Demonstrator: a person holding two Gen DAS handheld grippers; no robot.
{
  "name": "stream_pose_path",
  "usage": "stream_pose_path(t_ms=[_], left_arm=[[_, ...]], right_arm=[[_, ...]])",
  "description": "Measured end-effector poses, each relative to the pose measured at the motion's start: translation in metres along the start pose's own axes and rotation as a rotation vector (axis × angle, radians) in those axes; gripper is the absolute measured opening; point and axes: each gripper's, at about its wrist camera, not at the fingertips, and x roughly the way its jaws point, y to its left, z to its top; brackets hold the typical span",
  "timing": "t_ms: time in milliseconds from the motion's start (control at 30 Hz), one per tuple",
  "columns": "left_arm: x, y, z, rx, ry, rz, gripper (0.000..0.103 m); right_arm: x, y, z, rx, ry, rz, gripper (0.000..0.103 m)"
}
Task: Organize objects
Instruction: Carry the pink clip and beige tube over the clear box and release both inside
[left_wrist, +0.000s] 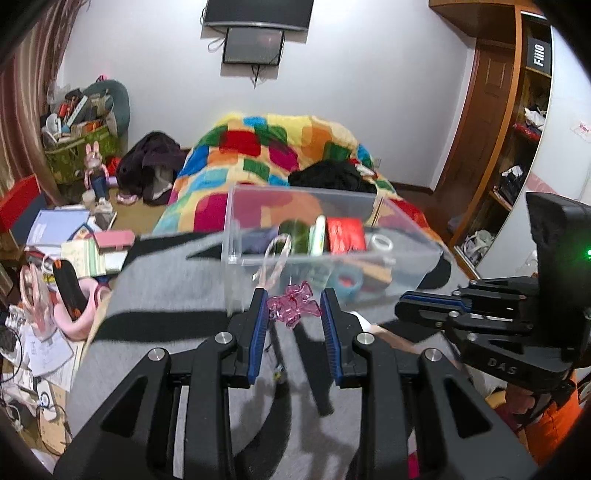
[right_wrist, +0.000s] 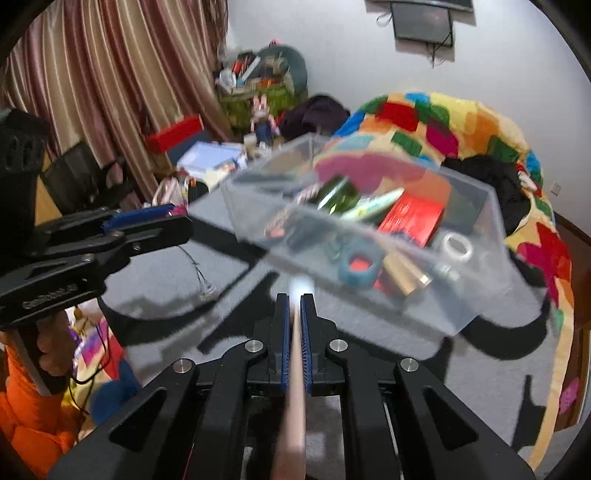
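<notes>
This is a lived-in bedroom in a home: a bed under a bright patchwork fleece blanket (left_wrist: 280, 147), long striped pinkish-brown curtains (right_wrist: 92, 92), an open wooden wardrobe with clothes on its shelves (left_wrist: 517, 129), and a wall-mounted dark screen (left_wrist: 258, 14) above clutter.

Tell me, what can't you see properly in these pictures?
- Pink stick in the right tool: right wrist view, tip blurred white, near end cut off by the bottom edge.
- Box contents: both views, motion blur and cloudy walls.
- Pink charm in the left tool: left wrist view, shape blurred, which pad touches it unclear.
</notes>
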Motion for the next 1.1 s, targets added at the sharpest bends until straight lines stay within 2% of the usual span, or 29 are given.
stream_pose_path(t_ms=[167,267,333,367,400,467,633,700,767,900,1100], left_arm=[[-0.006,-0.005,0.018,0.011,-0.047,0.005,0.029],[-0.009,-0.004,0.027,0.008,-0.067,0.01,0.029],[-0.008,-0.003,0.033,0.005,-0.078,0.013,0.029],[-0.008,-0.003,0.036,0.001,-0.083,0.018,0.029],[-0.006,-0.001,0.04,-0.004,-0.086,0.023,0.029],[-0.005,0.001,0.047,-0.016,-0.092,0.021,0.029],[-0.001,0.007,0.063,-0.04,-0.11,0.021,0.029],[0.002,0.007,0.067,-0.039,-0.112,0.027,0.029],[0.007,0.007,0.072,-0.038,-0.115,0.036,0.029],[0.014,0.007,0.078,-0.046,-0.123,0.033,0.029],[0.031,0.004,0.082,-0.045,-0.116,0.046,0.029]], right_arm=[[-0.016,-0.004,0.011,-0.008,-0.049,-0.004,0.005],[-0.01,-0.007,0.009,-0.014,-0.019,-0.011,0.006],[0.002,-0.009,0.005,-0.018,0.018,-0.039,0.01],[0.008,-0.01,0.002,-0.021,0.035,-0.054,0.02],[0.015,-0.011,-0.001,-0.024,0.056,-0.064,0.034],[0.031,-0.013,-0.006,-0.025,0.093,-0.094,0.042],[0.07,-0.014,-0.018,-0.059,0.208,-0.134,0.039],[0.068,-0.013,-0.019,-0.064,0.195,-0.111,0.025],[0.063,-0.012,-0.017,-0.068,0.175,-0.107,0.021],[0.048,-0.01,-0.011,-0.065,0.126,-0.097,0.021],[0.009,-0.013,0.012,-0.012,0.007,-0.062,0.021]])
